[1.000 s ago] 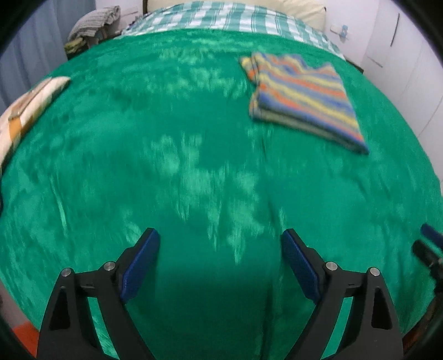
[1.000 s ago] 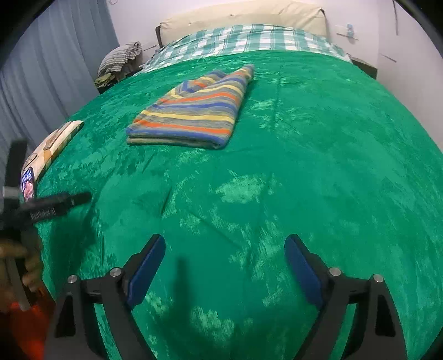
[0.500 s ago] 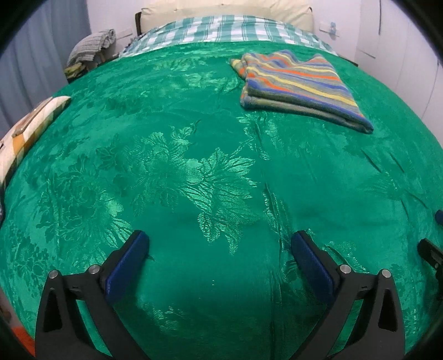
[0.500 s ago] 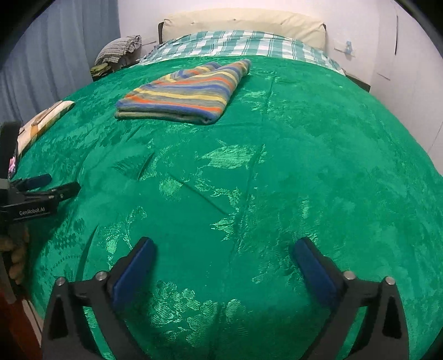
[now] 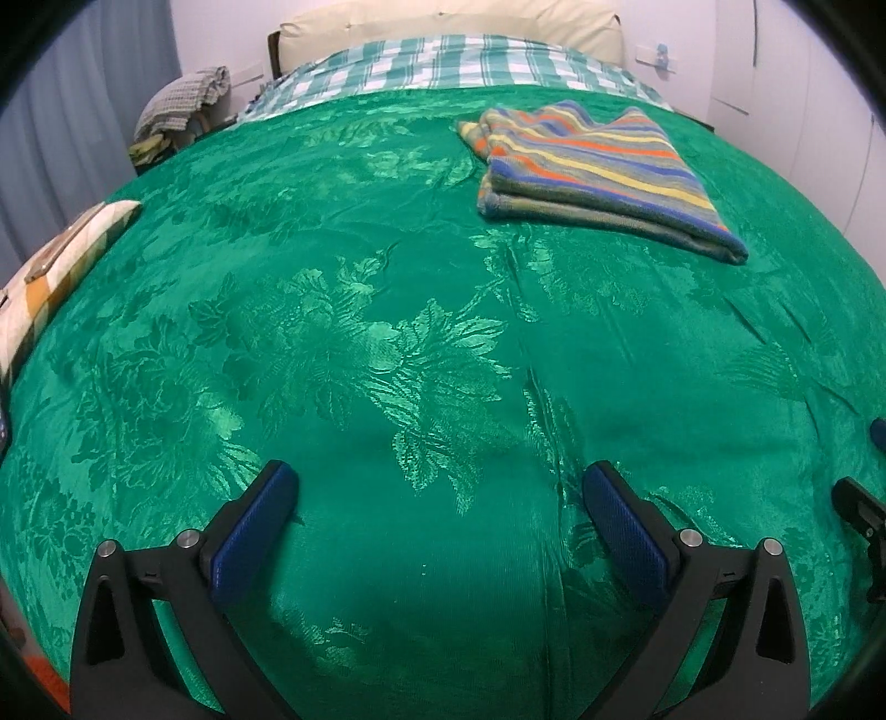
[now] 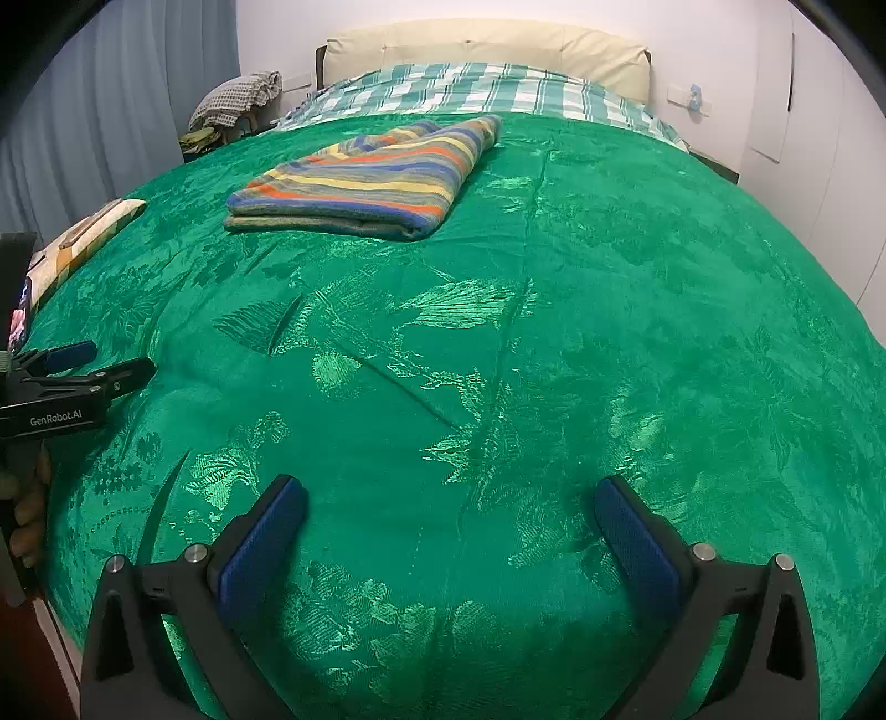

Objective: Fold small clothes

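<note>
A striped garment [image 5: 592, 171], folded into a flat rectangle, lies on the green bedspread [image 5: 387, 343] toward the far side of the bed. It also shows in the right wrist view [image 6: 365, 177]. My left gripper [image 5: 437, 487] is open and empty, low over the bedspread near the front edge, far from the garment. My right gripper [image 6: 448, 498] is open and empty, likewise near the front edge. The left gripper also shows from the side at the left edge of the right wrist view [image 6: 105, 365].
A checked sheet [image 6: 476, 94] and cream headboard [image 6: 482, 50] lie at the far end. A patterned pillow [image 5: 61, 260] sits at the bed's left edge. A pile of clothes [image 6: 238, 99] sits at the back left. White wall and cupboards stand on the right.
Both grippers have pulled back and levelled, so the garment sits farther off and higher in both views. Both have opened a little wider. The garment has not moved.
</note>
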A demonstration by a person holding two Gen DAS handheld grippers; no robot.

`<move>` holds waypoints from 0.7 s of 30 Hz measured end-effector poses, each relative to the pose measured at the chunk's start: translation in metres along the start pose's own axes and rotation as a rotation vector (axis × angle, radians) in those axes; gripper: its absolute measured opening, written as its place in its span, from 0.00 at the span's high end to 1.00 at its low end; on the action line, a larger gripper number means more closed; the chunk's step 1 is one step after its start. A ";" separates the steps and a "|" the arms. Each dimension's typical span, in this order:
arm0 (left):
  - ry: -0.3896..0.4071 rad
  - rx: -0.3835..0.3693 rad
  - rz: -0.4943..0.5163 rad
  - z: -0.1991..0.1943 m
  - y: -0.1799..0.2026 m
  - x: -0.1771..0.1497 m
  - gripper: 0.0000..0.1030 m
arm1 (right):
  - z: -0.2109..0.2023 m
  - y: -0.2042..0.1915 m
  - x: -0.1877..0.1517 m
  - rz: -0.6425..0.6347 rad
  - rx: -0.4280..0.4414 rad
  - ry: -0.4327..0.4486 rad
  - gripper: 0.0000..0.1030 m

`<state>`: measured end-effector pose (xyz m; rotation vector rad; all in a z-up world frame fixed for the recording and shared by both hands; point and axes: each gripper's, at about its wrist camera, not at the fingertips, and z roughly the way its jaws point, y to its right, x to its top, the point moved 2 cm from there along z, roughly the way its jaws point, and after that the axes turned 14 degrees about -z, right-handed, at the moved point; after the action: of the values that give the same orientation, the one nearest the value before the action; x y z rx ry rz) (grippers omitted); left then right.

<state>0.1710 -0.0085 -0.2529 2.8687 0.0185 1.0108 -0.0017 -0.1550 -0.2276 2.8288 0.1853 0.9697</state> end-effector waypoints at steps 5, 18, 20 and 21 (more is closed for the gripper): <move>0.001 0.000 0.000 0.000 0.000 0.000 0.00 | -0.001 0.000 -0.001 0.000 -0.002 0.005 0.00; 0.003 0.000 0.000 0.000 0.000 0.000 0.00 | -0.001 0.000 -0.001 -0.001 -0.004 0.007 0.00; 0.002 0.000 0.000 0.000 0.000 0.000 0.00 | -0.001 0.000 -0.001 -0.001 -0.004 0.006 0.00; 0.003 0.000 0.000 0.000 0.000 0.000 0.00 | -0.001 0.000 -0.001 -0.001 -0.004 0.007 0.00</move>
<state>0.1704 -0.0084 -0.2528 2.8672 0.0192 1.0144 -0.0032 -0.1551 -0.2281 2.8217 0.1848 0.9788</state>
